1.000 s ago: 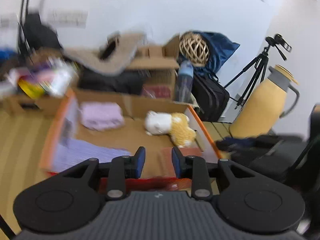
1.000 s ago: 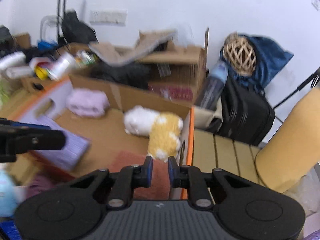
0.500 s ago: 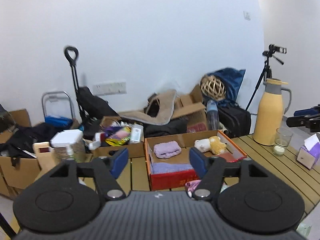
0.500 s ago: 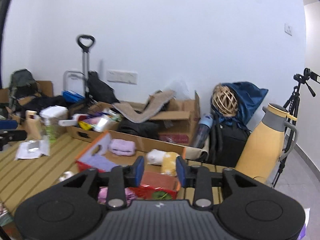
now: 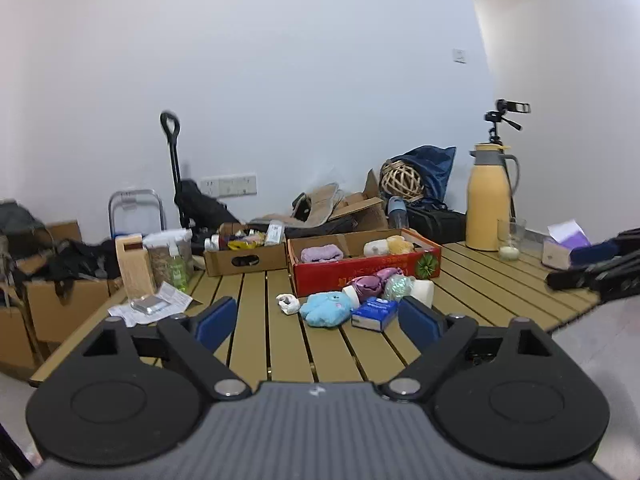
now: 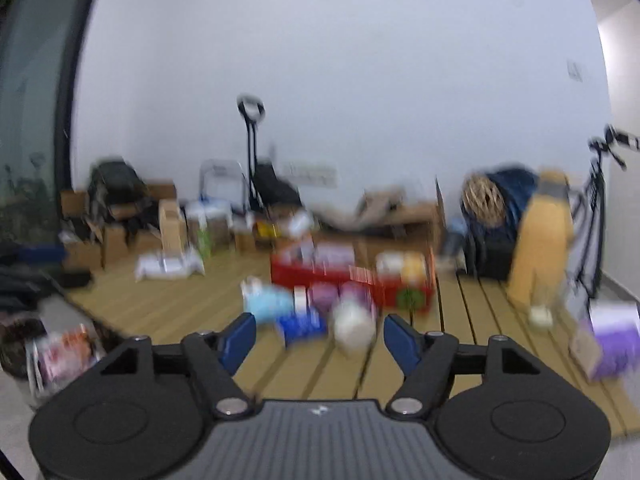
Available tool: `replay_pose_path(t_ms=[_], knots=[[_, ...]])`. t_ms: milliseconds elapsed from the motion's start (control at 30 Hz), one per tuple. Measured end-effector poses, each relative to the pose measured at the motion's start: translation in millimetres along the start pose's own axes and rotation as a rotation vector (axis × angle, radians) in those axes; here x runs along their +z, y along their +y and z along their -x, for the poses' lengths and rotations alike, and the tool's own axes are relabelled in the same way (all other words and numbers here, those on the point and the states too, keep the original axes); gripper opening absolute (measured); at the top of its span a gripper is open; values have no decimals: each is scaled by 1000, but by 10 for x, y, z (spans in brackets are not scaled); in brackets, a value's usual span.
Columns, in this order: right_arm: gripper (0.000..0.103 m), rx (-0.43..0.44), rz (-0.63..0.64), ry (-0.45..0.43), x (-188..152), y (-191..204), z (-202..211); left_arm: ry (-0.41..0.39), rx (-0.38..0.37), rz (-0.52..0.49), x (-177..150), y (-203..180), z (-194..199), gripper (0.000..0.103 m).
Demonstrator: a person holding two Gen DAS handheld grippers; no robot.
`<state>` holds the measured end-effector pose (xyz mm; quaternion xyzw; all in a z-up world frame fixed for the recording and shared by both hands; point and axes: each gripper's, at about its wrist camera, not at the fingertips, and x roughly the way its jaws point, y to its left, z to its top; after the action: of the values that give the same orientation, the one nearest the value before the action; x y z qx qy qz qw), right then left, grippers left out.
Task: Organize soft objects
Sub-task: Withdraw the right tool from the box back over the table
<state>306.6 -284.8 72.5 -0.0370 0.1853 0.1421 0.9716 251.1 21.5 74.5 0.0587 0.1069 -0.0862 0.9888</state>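
Both my jaws spread, empty; blue plush (image 5: 325, 309) lies ahead mid-bench before the red box (image 5: 362, 276), nearer my left gripper (image 5: 318, 322).

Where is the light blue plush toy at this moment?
In the left wrist view, the light blue plush toy lies on the slatted table, in front of the red box, between a small white item and the blue tissue pack.

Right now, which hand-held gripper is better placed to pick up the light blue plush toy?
Probably the left hand-held gripper: it is open, and the light blue plush toy lies almost between its fingers. The right hand-held gripper, also open, sees the toy off to its left.
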Motion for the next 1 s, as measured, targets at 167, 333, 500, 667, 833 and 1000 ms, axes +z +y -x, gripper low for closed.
replay_pose_path(t_ms=[167,333,500,667,833,1000], knots=[[69,36,-33,55,-313,146,99,-20,-40,-44,-87,-124,125,96],[69,-3,-44,61,-327,145,-2,24,-50,-19,-157,-160,-90,96],[68,6,-86,80,-395,35,-222,108,-64,14,-256,-174,-505,96],[68,-6,-130,126,-432,-125,-629,174,-84,55,-293,-190,-1029,96],[68,-13,-153,174,-430,-267,-1112,243,-90,78,-296,-188,-1649,94],[63,-15,-163,206,-363,-412,-1633,263,-160,94,-138,-267,-2377,78]])
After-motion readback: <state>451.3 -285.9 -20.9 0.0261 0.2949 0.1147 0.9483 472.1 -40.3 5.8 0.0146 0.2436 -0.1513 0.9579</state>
